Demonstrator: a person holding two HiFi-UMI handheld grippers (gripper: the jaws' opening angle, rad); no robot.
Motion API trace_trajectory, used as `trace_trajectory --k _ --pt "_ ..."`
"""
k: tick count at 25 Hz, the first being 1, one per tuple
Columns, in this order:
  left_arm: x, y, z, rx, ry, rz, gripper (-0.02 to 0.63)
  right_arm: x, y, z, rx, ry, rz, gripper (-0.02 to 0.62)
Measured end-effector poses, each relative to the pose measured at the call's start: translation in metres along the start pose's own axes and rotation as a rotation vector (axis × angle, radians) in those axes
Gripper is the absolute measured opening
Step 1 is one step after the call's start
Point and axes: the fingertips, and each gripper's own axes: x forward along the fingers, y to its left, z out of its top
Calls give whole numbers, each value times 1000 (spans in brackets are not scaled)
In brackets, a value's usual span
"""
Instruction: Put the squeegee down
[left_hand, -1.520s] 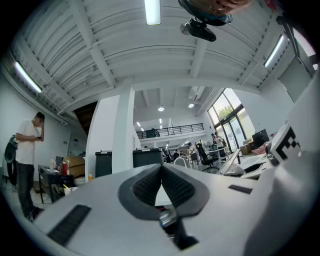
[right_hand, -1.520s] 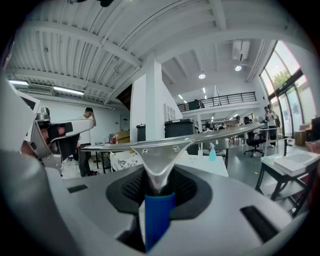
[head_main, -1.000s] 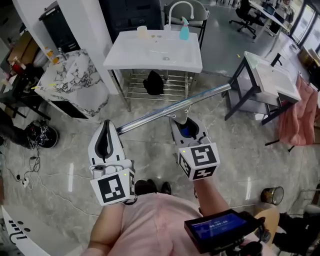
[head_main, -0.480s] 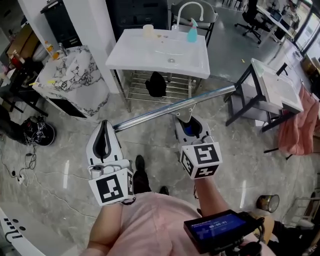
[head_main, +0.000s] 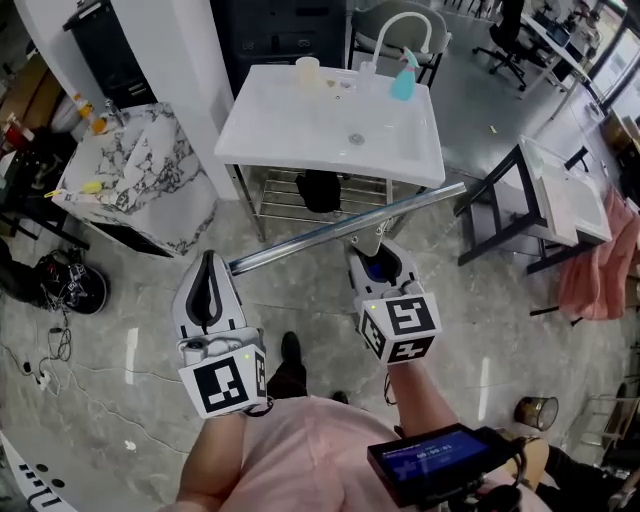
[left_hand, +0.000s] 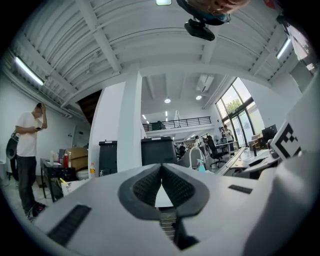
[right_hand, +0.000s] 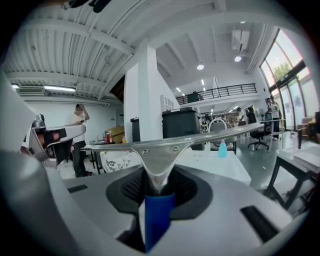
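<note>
The squeegee has a long metal blade (head_main: 345, 226) and a blue handle (head_main: 379, 263). My right gripper (head_main: 373, 250) is shut on that handle, and the blade lies crosswise just ahead of its jaws, above the floor in front of the white sink table (head_main: 270, 120). In the right gripper view the blue handle (right_hand: 158, 212) sits between the pads, with the blade (right_hand: 175, 142) spread across above it. My left gripper (head_main: 207, 262) hangs beside it on the left, shut and holding nothing. Its dark pads (left_hand: 145, 186) meet at the tip.
On the sink table stand a blue spray bottle (head_main: 403, 84), a cup (head_main: 308, 68) and a faucet (head_main: 398, 27). A marble counter (head_main: 135, 170) is at the left and a black-framed table (head_main: 555, 195) at the right. A person (left_hand: 27, 150) stands far left.
Both grippers and the squeegee have come closer to the white sink table, which now fills more of the head view. The grip on the handle is unchanged.
</note>
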Motion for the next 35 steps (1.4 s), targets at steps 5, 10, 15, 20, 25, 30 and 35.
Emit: trace_trajectory --k 5,10,15,20,25,30,35 --pt "49 27 6 1 -34 -23 9 48 -2 28 -2 -28 -30 103" --pt "95 51 11 8 -69 -60 9 98 -3 53 -11 -61 -60 103" --pt "132 62 5 19 -79 -102 9 131 -8 67 -1 -81 -93 103" --pt "159 69 -9 6 -59 -113 9 153 -12 61 10 -48 -104 103" --pt "184 69 -28 -1 -18 -123 9 173 -25 53 31 -18 -118 103" --pt "222 68 -46 5 20 -121 9 209 -41 42 53 24 -105 103" --pt "269 66 -58 26 43 -112 9 254 -62 35 78 59 -79 103"
